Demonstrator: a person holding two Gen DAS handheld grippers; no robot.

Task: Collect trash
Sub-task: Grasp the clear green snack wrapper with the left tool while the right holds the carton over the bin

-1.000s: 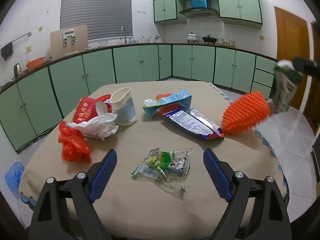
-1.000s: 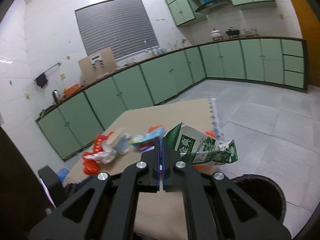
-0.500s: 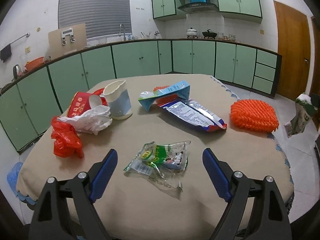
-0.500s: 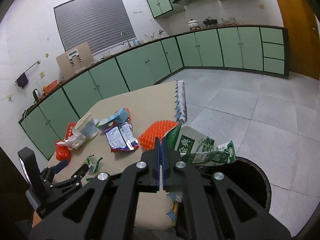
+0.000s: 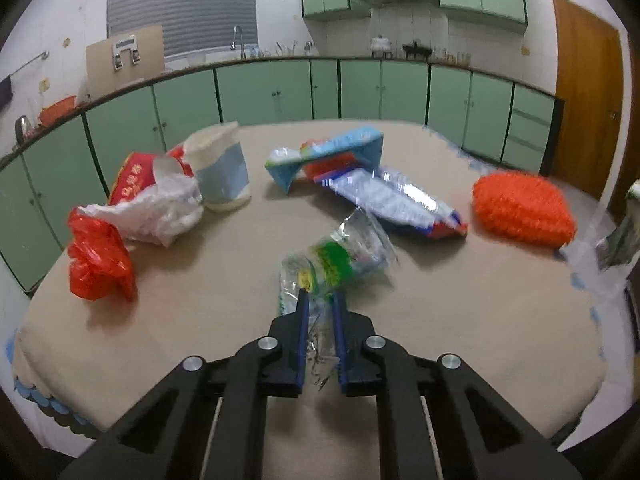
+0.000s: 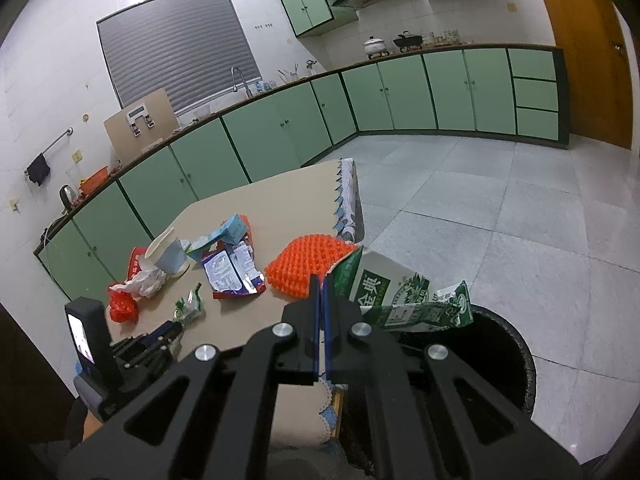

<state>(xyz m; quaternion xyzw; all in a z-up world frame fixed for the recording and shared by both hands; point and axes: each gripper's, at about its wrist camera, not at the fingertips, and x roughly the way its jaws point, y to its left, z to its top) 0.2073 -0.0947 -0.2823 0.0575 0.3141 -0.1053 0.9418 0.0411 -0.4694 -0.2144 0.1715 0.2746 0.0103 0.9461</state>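
Observation:
My left gripper [image 5: 319,295] is shut on a clear plastic wrapper with a green label [image 5: 338,258], lifting its near end off the table [image 5: 460,304]. My right gripper [image 6: 320,280] is shut on a green and white milk carton [image 6: 394,294], held over the black trash bin [image 6: 508,360] beside the table's right edge. The carton also shows at the far right in the left wrist view [image 5: 624,232]. The wrapper and the left gripper show in the right wrist view [image 6: 188,306].
On the table lie a red plastic bag [image 5: 98,264], crumpled white paper [image 5: 160,214], a red cup [image 5: 136,176], a white and blue cup [image 5: 220,172], a blue carton [image 5: 332,158], a foil packet [image 5: 396,204] and an orange spiky mat [image 5: 522,208]. Green cabinets line the walls.
My left gripper has closed on the clear wrapper and raised it. My right gripper with the carton has moved down over the bin.

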